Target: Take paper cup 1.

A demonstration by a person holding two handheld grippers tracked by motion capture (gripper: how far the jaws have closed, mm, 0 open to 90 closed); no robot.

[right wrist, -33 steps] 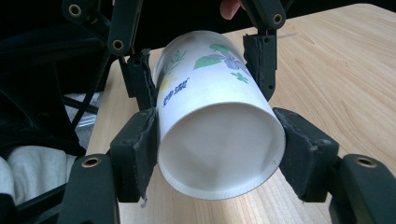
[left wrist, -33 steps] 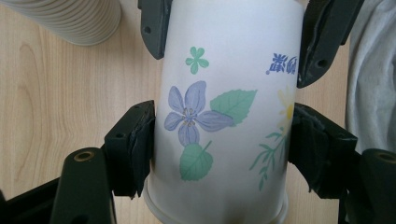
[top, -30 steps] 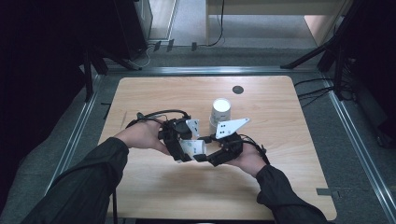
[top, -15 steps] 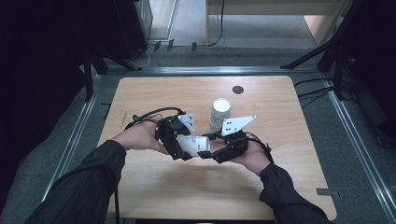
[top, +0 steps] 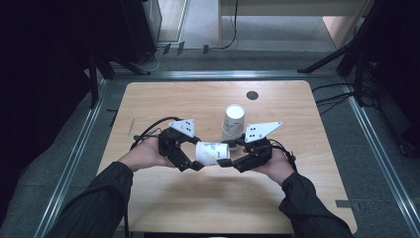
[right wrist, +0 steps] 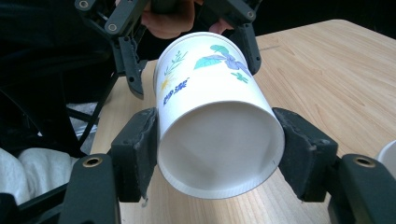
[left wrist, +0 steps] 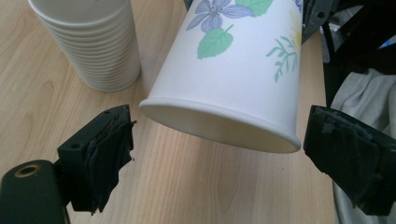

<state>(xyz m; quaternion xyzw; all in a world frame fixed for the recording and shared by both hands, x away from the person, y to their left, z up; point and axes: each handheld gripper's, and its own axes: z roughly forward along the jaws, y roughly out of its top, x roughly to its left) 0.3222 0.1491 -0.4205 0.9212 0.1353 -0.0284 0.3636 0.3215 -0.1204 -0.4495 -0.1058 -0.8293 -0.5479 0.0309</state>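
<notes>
A flowered paper cup (top: 212, 152) lay on its side in the air above the table (top: 163, 101), between the two grippers. The right gripper (right wrist: 215, 154) gripped it near its base, one pad pressed against each side of the wall. The left gripper (left wrist: 219, 154) had just been opening; its jaws stood wide, with the cup's rim between them and both pads (left wrist: 109, 161) clear of the paper. In the high view the left gripper (top: 190, 157) and right gripper (top: 227, 154) faced each other across the cup. A stack (top: 233, 123) of white cups stood upside down on the table just behind, apart from the held cup.
</notes>
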